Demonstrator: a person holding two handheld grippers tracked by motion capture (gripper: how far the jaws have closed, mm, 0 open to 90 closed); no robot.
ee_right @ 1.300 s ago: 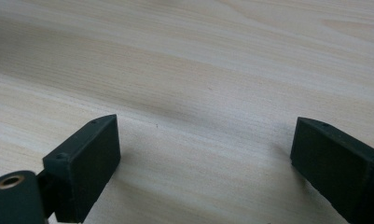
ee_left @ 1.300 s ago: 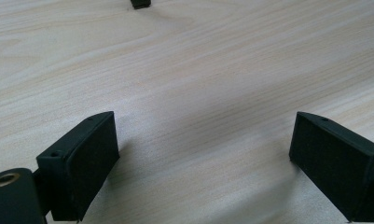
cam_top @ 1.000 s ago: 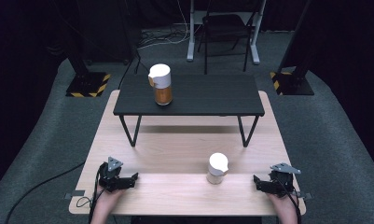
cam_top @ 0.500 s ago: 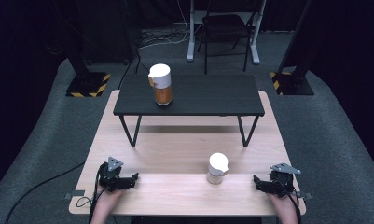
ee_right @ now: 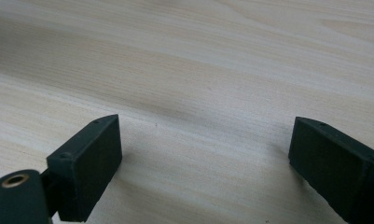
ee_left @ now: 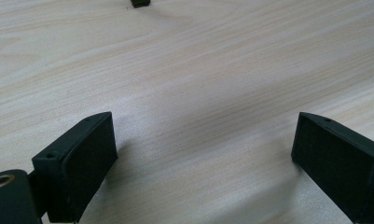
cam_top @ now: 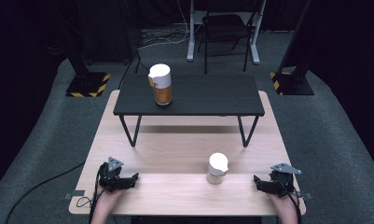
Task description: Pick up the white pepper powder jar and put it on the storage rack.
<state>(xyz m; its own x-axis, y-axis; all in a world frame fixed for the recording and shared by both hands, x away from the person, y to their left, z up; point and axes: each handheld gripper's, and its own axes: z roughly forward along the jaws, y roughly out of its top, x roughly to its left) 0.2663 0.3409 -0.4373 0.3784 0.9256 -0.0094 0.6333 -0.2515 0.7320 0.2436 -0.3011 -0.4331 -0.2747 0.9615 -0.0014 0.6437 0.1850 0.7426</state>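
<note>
Pale wooden table [cam_top: 175, 163] carries a black raised shelf [cam_top: 208, 95] at its far side. Left gripper [cam_top: 128, 181] and right gripper [cam_top: 261, 183] rest near the front edge, jaws spread, nothing between them. White-lidded jar [cam_top: 217, 169] stands between them, nearer the right; an orange-filled jar [cam_top: 160, 85] stands on the shelf.

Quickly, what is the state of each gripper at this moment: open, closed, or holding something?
Left gripper: open, jaws wide apart, holding nothing.
Right gripper: open, jaws wide apart, holding nothing.
</note>
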